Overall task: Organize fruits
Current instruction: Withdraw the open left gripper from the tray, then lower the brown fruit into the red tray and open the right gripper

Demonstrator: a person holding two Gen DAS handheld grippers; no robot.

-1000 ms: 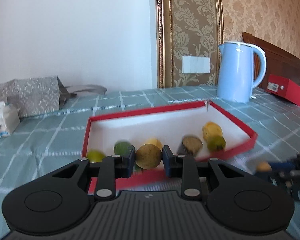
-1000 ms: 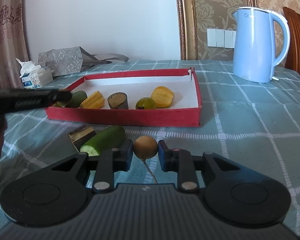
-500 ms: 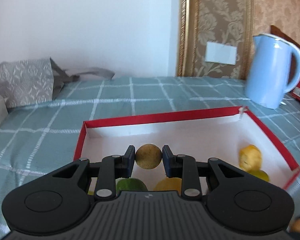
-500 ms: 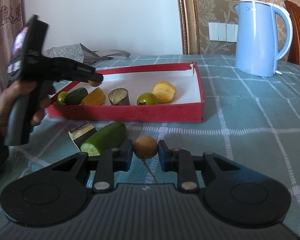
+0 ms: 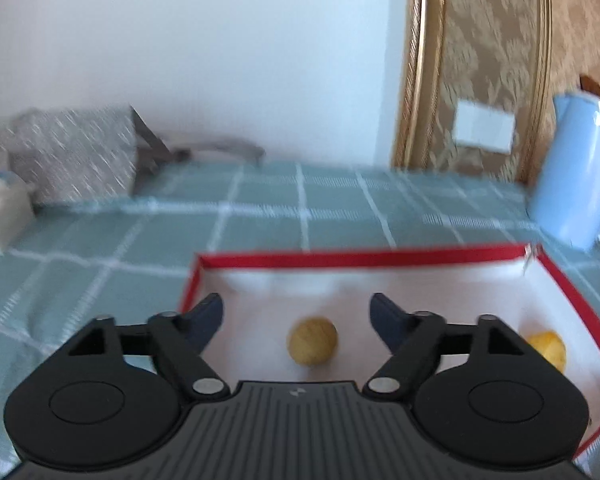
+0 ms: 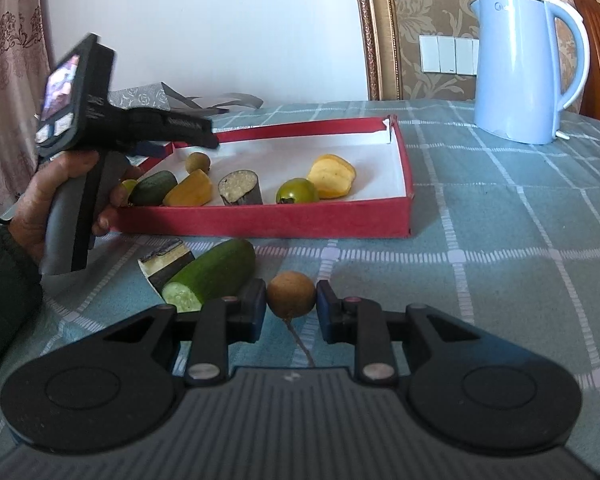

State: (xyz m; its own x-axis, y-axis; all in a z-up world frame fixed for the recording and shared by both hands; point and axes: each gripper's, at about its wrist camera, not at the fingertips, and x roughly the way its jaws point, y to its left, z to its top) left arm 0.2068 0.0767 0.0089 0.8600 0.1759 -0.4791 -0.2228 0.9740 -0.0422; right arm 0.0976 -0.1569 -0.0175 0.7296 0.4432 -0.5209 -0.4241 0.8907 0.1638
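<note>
A red tray with a white floor holds several fruit pieces. My left gripper is open above the tray's left end, and a round brown fruit lies on the floor below its jaws. The same fruit shows in the right wrist view, under the left gripper. My right gripper is shut on a second round brown fruit with a thin stem, just above the tablecloth in front of the tray.
A cucumber half and a dark cut piece lie on the cloth left of my right gripper. A blue kettle stands at the back right. A grey bag and tissue box sit at the back left.
My left gripper opened and let go of its brown fruit, which now lies in the tray's left end. The right gripper stayed still, holding its fruit.
</note>
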